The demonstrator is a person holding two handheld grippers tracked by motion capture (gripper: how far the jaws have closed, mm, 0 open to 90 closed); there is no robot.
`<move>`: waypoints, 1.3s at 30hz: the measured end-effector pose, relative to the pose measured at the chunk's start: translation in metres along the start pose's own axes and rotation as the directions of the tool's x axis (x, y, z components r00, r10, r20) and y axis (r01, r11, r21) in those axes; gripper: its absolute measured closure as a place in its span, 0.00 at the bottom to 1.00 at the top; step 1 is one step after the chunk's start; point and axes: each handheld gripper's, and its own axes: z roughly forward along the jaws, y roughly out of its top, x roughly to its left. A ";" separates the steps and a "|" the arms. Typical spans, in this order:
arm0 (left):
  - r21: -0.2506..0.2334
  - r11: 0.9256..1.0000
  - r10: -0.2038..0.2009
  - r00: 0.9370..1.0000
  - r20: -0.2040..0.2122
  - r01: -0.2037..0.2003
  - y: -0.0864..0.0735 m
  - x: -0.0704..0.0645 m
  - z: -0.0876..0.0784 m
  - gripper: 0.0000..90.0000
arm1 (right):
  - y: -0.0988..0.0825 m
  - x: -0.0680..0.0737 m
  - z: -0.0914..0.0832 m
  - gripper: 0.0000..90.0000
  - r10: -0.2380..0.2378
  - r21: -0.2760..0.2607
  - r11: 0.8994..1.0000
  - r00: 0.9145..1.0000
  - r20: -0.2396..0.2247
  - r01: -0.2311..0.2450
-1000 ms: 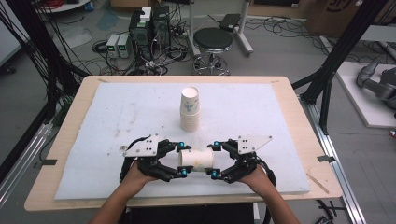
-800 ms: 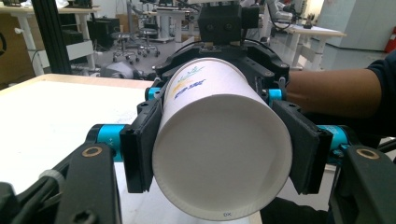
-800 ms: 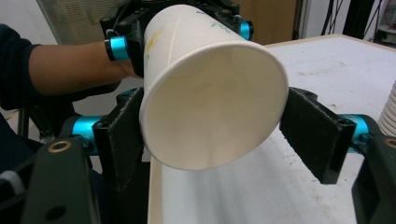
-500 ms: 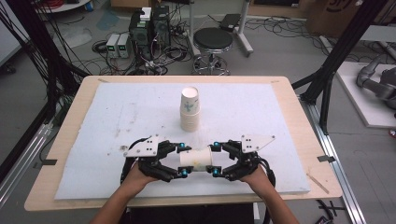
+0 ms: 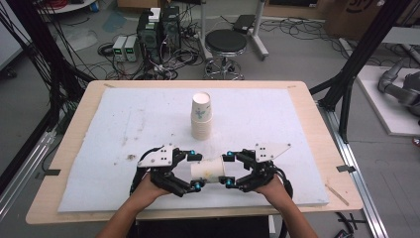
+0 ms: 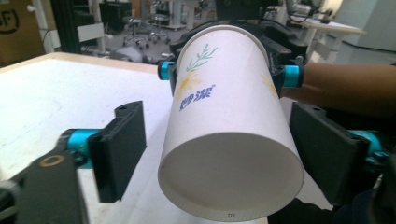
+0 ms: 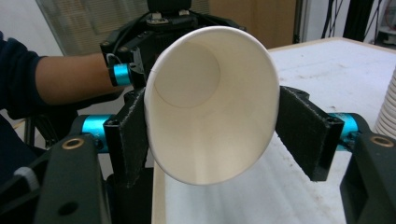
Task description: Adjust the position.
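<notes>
With the left tongs just opened off its base, the white paper cup hangs sideways from the right tongs, closed on its squashed rim, and could slip to the bench.

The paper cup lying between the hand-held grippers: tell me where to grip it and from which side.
Grip the paper cup at its open rim end, coming from the person's right as the right hand-held gripper does. It lies sideways, mouth facing right, so pads can squeeze opposite walls there; squeeze gently, since the rim already looks oval.
</notes>
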 end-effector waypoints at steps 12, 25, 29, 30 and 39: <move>0.192 0.979 0.073 0.997 -0.022 -0.068 0.013 0.000 0.003 0.18 | 0.020 0.002 -0.004 0.33 -0.081 0.193 0.979 0.994 0.080 0.064; 0.304 0.948 0.111 0.993 -0.025 -0.099 0.028 0.005 0.010 0.18 | 0.065 0.005 0.004 0.33 -0.203 0.431 0.889 0.977 0.072 0.153; 0.325 0.940 0.117 0.993 -0.022 -0.103 0.030 0.005 0.013 0.18 | 0.075 0.008 0.013 0.33 -0.244 0.514 0.838 0.968 0.055 0.182; 0.332 0.938 0.118 0.993 -0.021 -0.104 0.030 0.005 0.014 0.18 | 0.077 0.008 0.015 0.33 -0.249 0.529 0.828 0.967 0.047 0.187; 0.378 0.918 0.131 0.991 -0.009 -0.118 0.029 0.004 0.020 0.18 | 0.086 0.011 0.029 0.33 -0.279 0.602 0.768 0.960 0.008 0.218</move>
